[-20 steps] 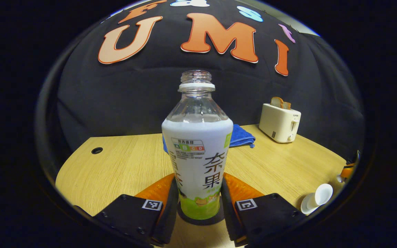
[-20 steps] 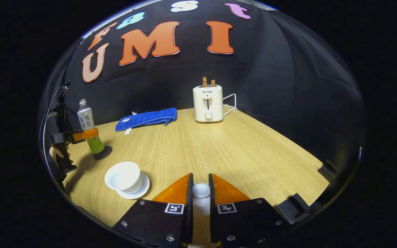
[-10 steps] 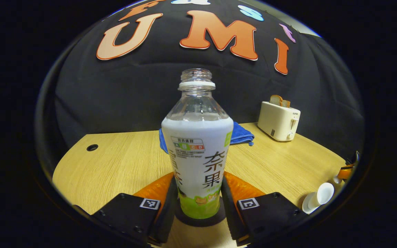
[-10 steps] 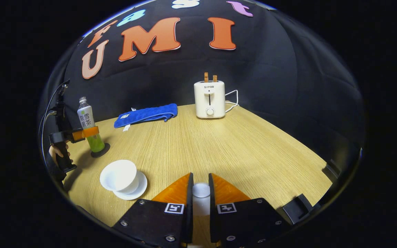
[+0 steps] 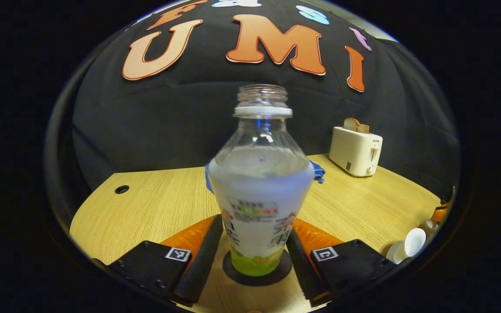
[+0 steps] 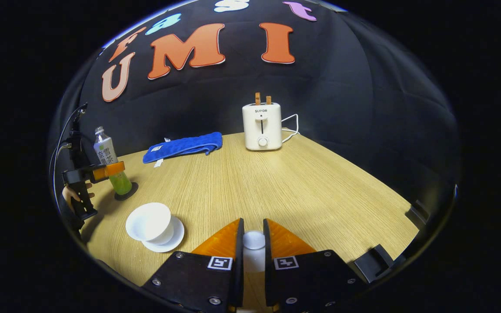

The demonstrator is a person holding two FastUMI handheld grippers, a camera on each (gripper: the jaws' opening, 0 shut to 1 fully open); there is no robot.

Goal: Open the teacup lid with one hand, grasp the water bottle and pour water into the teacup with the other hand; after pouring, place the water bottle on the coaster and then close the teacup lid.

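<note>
The left gripper [image 5: 254, 254] now stands with its fingers spread away from the water bottle [image 5: 261, 191]; half a second ago they pressed on its label. The bottle stands upright on the dark coaster [image 5: 257, 273], more of which now shows bare around the bottle's base. In the left gripper view the bottle looks blurred and sits closer and slightly higher than before.
</note>
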